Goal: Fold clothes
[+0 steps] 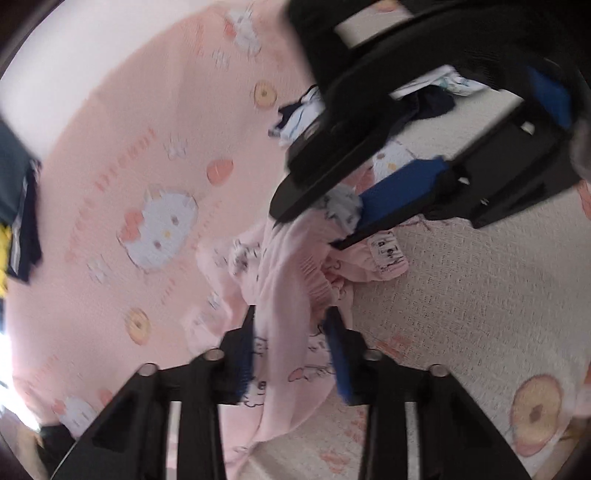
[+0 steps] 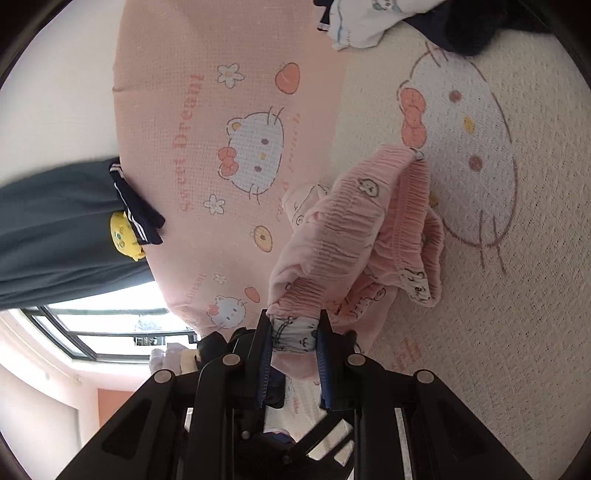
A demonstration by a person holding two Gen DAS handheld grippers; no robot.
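Cat-print bedspread (image 2: pixel 498 295) w/ pink pillow (image 2: pixel 207 122) beyond; pink shirred-waist kids' pants (image 2: pixel 354 229) bunched mid-bed, strung between both grippers. R gripper (image 2: pixel 293 332) clamped on waistband end; L gripper (image 1: pixel 291 332) straddles the leg cloth, looks pinched. No containers; unfolded pile (image 2: pixel 369 22) at far edge.

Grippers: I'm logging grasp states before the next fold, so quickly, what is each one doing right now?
Left gripper: closed on the pink garment.
Right gripper: closed on the same pink garment's bunched edge.
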